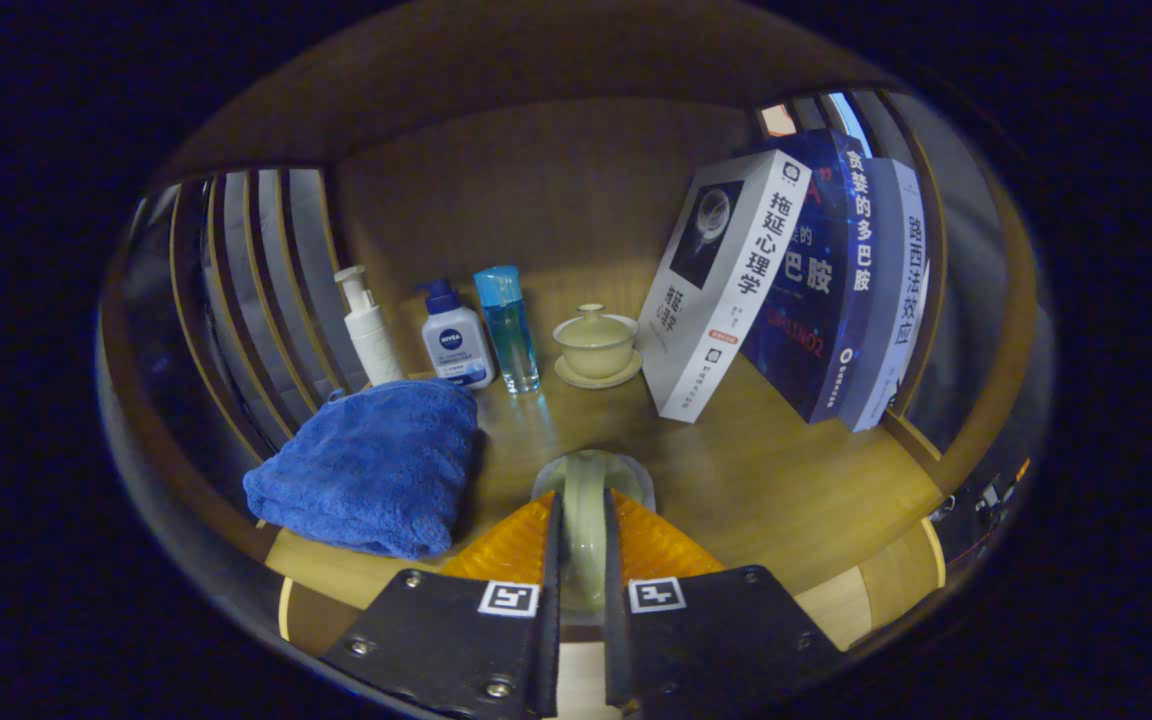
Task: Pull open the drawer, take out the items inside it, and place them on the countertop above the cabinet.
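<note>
We have the tool (582, 530) clamped on the pale cup (586, 500), fingers on either side of its wall, hovering over the bench (786, 480), free spot dead ahead, blue towel (376, 470) beside the left finger.

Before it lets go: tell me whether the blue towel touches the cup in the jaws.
Apart. In the gripper view a strip of bare wooden shelf shows between the towel and the cup, which the gripper holds with both jaws closed on it.

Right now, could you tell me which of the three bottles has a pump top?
The white bottle, leftmost behind the blue towel; the other two have caps. The tool grips a pale cup.
</note>
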`<state>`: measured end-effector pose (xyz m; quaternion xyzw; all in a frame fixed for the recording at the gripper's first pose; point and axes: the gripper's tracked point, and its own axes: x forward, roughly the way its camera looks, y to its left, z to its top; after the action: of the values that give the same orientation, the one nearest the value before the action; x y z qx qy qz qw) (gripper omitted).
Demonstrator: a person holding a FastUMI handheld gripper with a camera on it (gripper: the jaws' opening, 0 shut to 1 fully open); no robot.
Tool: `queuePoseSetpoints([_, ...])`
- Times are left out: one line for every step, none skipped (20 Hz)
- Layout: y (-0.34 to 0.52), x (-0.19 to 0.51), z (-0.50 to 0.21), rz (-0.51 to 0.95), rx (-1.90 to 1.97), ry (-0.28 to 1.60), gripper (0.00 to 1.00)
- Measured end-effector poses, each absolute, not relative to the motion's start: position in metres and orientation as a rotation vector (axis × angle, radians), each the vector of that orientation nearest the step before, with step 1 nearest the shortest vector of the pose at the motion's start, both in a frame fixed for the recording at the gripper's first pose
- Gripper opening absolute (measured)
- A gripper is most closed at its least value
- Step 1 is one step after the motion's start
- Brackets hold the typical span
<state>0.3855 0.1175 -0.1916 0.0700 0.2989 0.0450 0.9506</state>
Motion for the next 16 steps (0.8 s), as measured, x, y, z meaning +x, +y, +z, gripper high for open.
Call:
queuePoseSetpoints([0.117, 0.388, -0.191, 0.094, 0.142, 0.602, 0.19])
queuePoseSetpoints([0.118, 0.387, -0.191, 0.096, 0.142, 0.596, 0.19])
queuePoseSetpoints([0.118, 0.388, -0.191, 0.096, 0.143, 0.592, 0.19])
queuePoseSetpoints([0.116, 0.389, -0.194, 0.085, 0.133, 0.599, 0.19])
queuePoseSetpoints([0.111, 0.384, -0.201, 0.077, 0.109, 0.634, 0.22])
queuePoseSetpoints([0.112, 0.390, -0.193, 0.068, 0.104, 0.590, 0.27])
queuePoseSetpoints([0.107, 0.388, -0.197, 0.049, 0.088, 0.604, 0.29])
queuePoseSetpoints([0.104, 0.384, -0.199, 0.033, 0.075, 0.619, 0.36])
queuePoseSetpoints([0.103, 0.383, -0.197, 0.028, 0.073, 0.614, 0.44])
queuePoseSetpoints([0.104, 0.382, -0.194, 0.042, 0.074, 0.606, 0.52])
queuePoseSetpoints([0.105, 0.382, -0.187, 0.054, 0.082, 0.578, 0.64])
queuePoseSetpoints([0.109, 0.379, -0.175, 0.065, 0.093, 0.539, 0.69])
queuePoseSetpoints([0.110, 0.376, -0.162, 0.075, 0.107, 0.494, 0.79])
queuePoseSetpoints([0.109, 0.371, -0.148, 0.074, 0.112, 0.450, 0.84])
queuePoseSetpoints([0.108, 0.363, -0.135, 0.080, 0.116, 0.403, 0.89])
queuePoseSetpoints([0.106, 0.353, -0.121, 0.083, 0.116, 0.355, 0.93])
